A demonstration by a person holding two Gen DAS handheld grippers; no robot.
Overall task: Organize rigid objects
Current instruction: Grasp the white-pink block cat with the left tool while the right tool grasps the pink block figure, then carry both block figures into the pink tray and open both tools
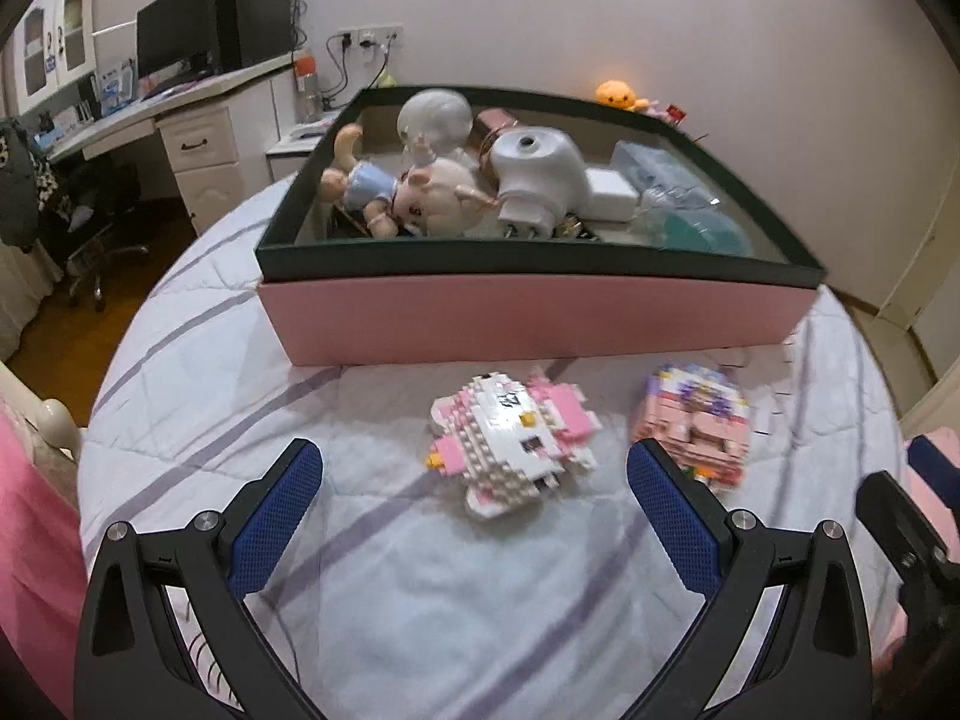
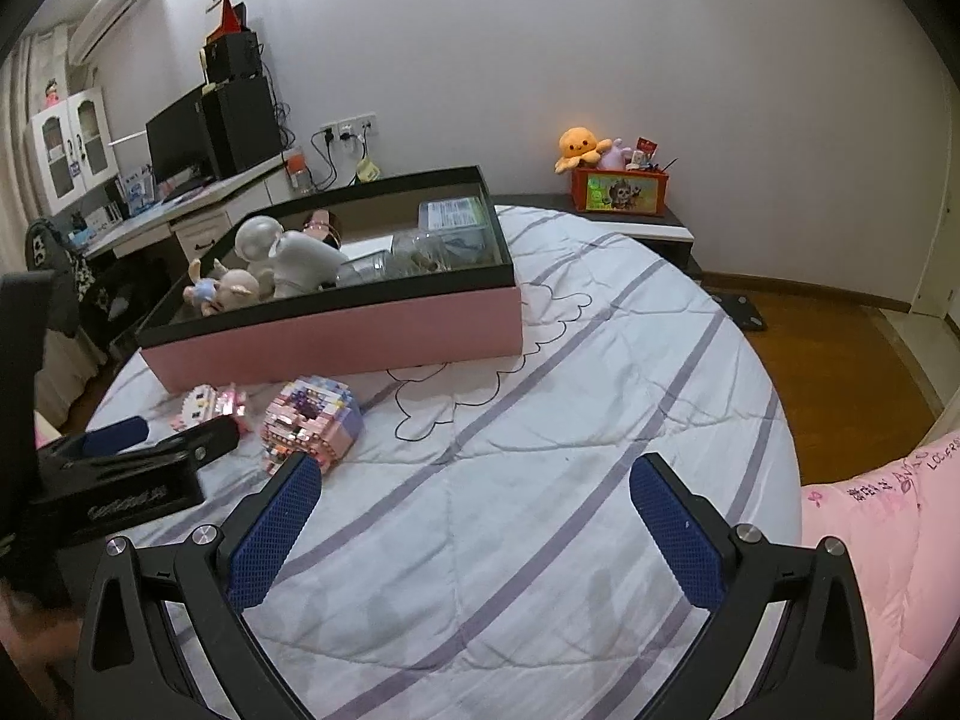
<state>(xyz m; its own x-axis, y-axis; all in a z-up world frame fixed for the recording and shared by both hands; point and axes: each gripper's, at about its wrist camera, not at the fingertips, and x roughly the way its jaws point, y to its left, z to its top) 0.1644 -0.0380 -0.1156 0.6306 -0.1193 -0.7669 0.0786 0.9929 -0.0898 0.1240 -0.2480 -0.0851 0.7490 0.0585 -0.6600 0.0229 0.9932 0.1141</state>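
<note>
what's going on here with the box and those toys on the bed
A person is tidying toys into the box on the bed, with a gripper in each hand. The box already holds a doll, a white dryer-like gadget and other bits. Two brick models lie on the cover in front of it: a white and pink one and a pink and purple one. The left gripper is open, aimed at the white one, touching nothing. The right gripper is open over bare cover.

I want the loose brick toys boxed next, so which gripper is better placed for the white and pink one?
Left. The left gripper is open, with the white and pink brick toy just ahead; the right gripper faces bare bedspread.
</note>
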